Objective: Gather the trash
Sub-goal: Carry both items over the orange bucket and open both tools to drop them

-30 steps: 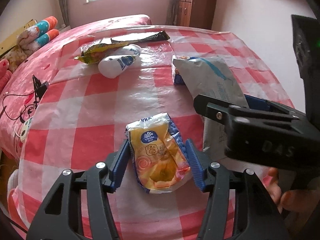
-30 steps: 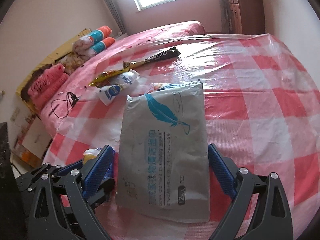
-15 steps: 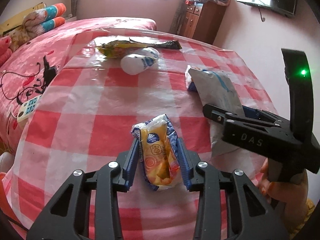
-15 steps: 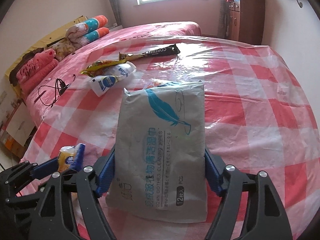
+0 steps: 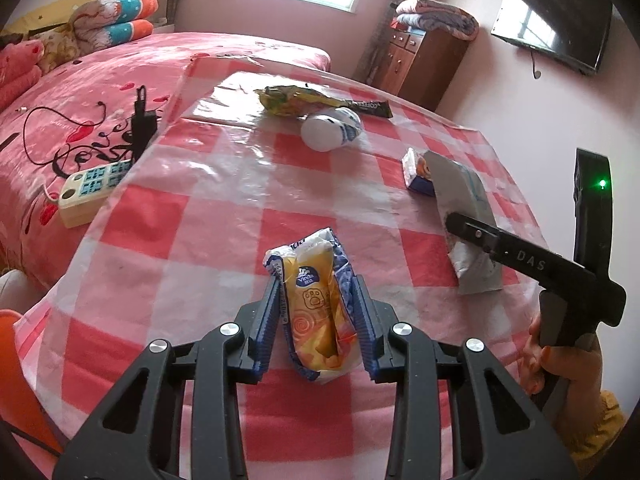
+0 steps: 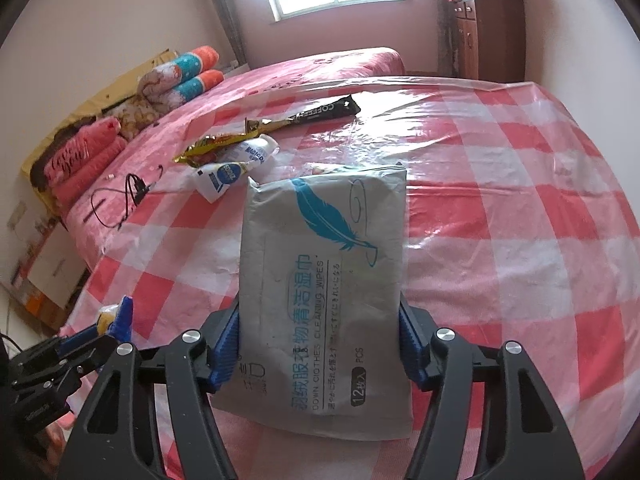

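Note:
My left gripper (image 5: 316, 280) is shut on a crumpled yellow and blue Vinda tissue pack (image 5: 316, 308), just above the red-checked table (image 5: 192, 220). In the right wrist view, the right gripper (image 6: 319, 310) has its blue pads against both long edges of a grey wipes pack (image 6: 324, 240) with a teal feather print, and its jaws are still closing on it. From the left wrist view, that pack (image 5: 460, 184) stands tilted on its edge. The left gripper (image 6: 120, 316) shows at the lower left of the right wrist view.
At the table's far side lie a white bottle (image 5: 330, 130), a yellow snack wrapper (image 5: 288, 100) and a dark coffee stick wrapper (image 5: 368, 106). A small carton (image 5: 416, 170) sits behind the wipes pack. A power strip (image 5: 92, 186) and cable lie on the bed to the left.
The left jaws closed onto the tissue pack and carried it back toward the table's near edge. The right jaws narrowed from wide open until their pads met the wipes pack.

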Demonstrator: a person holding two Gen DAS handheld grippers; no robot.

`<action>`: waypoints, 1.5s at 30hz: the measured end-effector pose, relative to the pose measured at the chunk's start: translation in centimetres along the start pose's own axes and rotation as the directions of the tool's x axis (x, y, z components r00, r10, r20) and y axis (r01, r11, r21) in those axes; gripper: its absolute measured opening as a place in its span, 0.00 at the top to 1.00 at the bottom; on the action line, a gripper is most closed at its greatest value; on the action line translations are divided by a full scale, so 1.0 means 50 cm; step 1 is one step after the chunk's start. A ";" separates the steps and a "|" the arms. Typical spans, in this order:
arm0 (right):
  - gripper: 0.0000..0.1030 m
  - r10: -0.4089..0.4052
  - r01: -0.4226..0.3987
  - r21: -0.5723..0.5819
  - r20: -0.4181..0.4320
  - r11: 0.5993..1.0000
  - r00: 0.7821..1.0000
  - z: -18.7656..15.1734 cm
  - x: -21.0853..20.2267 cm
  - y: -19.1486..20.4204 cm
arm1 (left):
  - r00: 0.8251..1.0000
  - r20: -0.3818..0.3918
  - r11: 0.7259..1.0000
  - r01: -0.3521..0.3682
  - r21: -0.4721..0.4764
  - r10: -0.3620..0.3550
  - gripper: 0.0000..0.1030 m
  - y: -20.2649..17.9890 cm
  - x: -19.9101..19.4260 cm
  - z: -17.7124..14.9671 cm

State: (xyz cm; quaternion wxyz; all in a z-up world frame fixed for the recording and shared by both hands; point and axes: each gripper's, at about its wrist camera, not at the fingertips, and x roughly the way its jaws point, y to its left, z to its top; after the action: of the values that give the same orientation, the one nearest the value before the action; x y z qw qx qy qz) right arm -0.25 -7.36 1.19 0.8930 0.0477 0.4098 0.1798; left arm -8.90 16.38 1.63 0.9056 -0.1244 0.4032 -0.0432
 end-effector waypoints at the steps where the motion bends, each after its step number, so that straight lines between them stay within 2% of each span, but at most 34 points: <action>1: 0.37 0.007 -0.007 0.009 0.001 1.000 1.000 -0.003 -0.002 -0.002 | 1.000 0.002 1.000 0.001 -0.003 -0.001 0.64 0.003 -0.003 -0.001; 14: 0.38 0.102 -0.102 0.054 0.001 0.993 0.995 -0.011 -0.034 0.025 | 0.998 0.053 0.999 0.019 -0.040 -0.016 0.64 0.057 -0.070 -0.019; 25: 0.38 0.230 -0.227 0.051 -0.069 0.973 0.971 -0.019 -0.033 0.112 | 0.996 0.094 0.996 0.007 -0.090 0.002 0.64 0.118 -0.121 -0.034; 30: 0.38 0.295 -0.292 0.040 -0.115 0.955 0.949 -0.030 -0.026 0.174 | 0.993 0.114 0.993 -0.001 -0.116 0.014 0.64 0.151 -0.146 -0.039; 36: 0.38 0.376 -0.382 0.005 -0.191 0.924 0.907 -0.048 -0.014 0.268 | 0.990 0.134 0.987 -0.026 -0.158 0.048 0.64 0.200 -0.180 -0.052; 45: 0.38 0.444 -0.492 -0.102 -0.303 0.864 0.843 -0.078 -0.007 0.432 | 0.978 0.138 0.962 -0.120 -0.246 0.157 0.64 0.301 -0.240 -0.088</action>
State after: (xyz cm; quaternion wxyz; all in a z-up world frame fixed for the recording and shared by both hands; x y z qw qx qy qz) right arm -9.47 12.37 3.91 0.7581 0.0427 0.4855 0.4333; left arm -20.55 32.21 3.51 0.9140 -0.2056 0.3409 0.0784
